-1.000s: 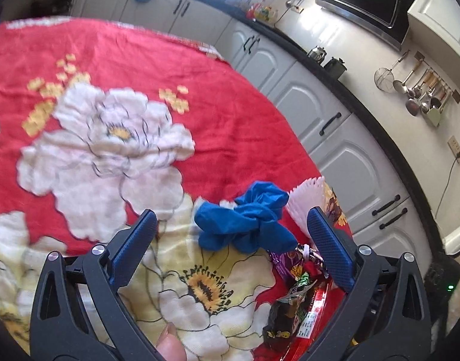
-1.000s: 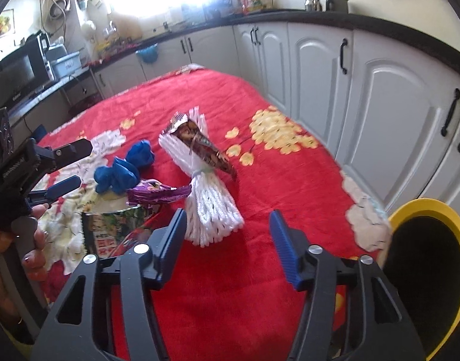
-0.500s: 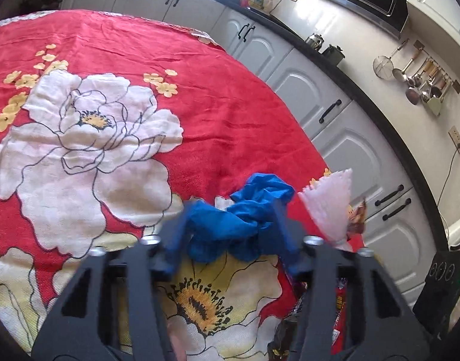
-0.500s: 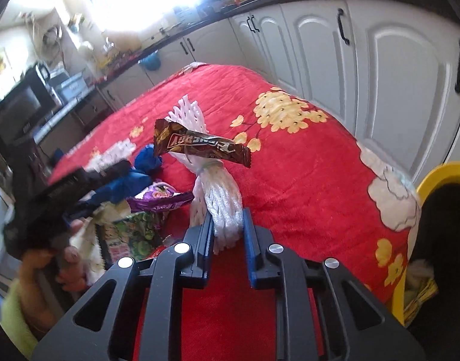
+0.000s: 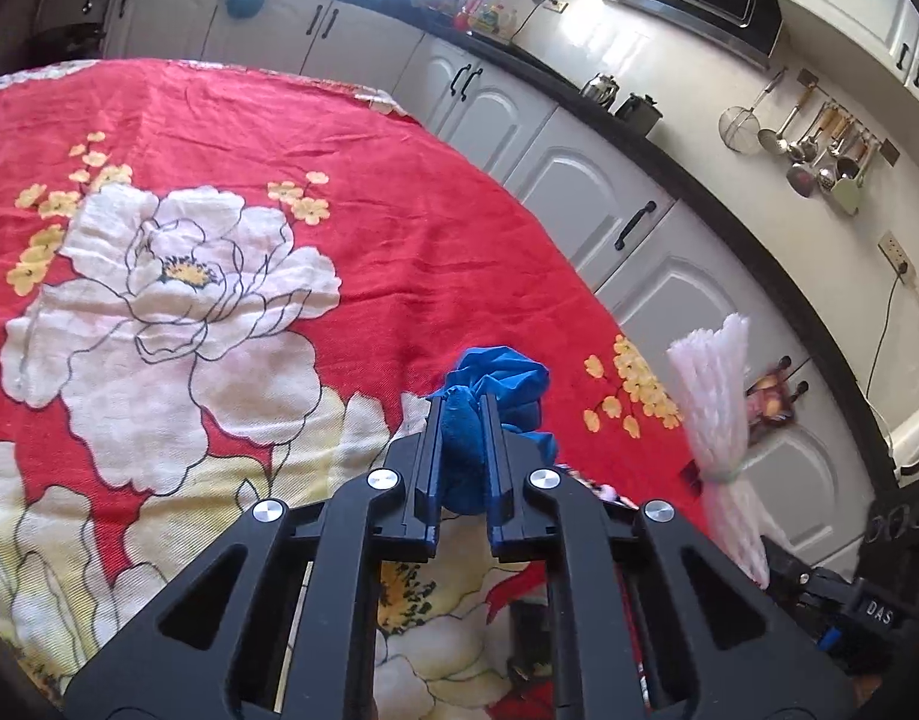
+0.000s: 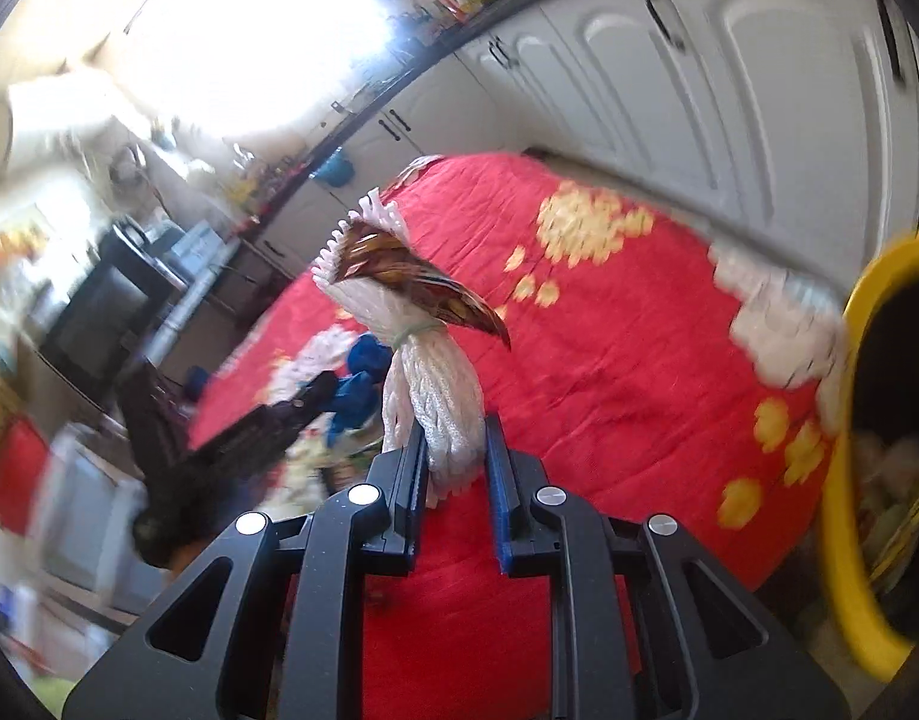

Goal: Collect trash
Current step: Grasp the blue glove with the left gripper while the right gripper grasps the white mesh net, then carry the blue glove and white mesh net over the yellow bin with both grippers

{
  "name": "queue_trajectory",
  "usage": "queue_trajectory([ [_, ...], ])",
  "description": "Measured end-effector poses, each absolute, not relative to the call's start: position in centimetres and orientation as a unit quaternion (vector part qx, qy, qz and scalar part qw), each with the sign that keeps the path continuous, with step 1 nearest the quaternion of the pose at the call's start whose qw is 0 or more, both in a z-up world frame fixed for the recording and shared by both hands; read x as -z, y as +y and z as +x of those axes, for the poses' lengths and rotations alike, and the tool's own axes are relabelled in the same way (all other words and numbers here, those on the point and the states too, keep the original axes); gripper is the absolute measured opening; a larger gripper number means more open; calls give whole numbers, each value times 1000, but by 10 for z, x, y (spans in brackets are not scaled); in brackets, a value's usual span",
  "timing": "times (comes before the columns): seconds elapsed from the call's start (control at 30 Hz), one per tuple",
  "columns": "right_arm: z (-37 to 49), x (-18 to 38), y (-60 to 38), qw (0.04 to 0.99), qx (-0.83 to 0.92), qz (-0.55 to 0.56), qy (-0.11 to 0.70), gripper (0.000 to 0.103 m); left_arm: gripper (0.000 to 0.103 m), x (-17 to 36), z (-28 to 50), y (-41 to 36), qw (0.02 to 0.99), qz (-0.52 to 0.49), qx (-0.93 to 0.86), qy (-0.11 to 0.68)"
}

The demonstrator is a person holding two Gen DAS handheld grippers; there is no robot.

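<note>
now the left hand-held gripper (image 5: 464, 414) pinches the blue rag (image 5: 501, 384).

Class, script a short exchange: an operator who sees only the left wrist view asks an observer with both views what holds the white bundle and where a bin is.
Operator: My left gripper is shut on the blue wad. What holds the white bundle beside me?
Observer: The right gripper; its jaws have just closed on the bundle's lower end.
Operator: Is a bin anywhere?
Observer: Yes, a yellow bin sits past the red cloth's edge, to that gripper's right, with trash already inside.
</note>
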State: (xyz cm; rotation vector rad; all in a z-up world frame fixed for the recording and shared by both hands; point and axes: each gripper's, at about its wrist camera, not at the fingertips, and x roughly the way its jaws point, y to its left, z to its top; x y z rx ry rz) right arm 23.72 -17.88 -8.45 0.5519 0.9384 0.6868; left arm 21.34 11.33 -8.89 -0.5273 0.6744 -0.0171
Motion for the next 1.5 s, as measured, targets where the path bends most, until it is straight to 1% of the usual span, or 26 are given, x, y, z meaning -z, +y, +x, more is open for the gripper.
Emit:
queue_trajectory([
  [0.13, 233, 84, -185, 791, -322, 280, 438, 17, 6, 77, 208, 111, 915, -251, 12, 315],
  [0.37, 224, 60, -191, 834, -303, 236, 396, 17, 6, 55, 199, 97, 924, -240, 30, 295],
  [0.7, 216, 36, -213, 863, -283, 220, 357, 17, 5, 25, 186, 64, 935, -221, 67, 270],
  [1.2, 203, 26, -272, 885, -233, 235, 327, 17, 5, 11, 178, 2, 938, -174, 124, 274],
  [1.5, 195, 18, -305, 899, -202, 235, 309, 17, 5, 8, 175, -23, 937, -154, 145, 277],
])
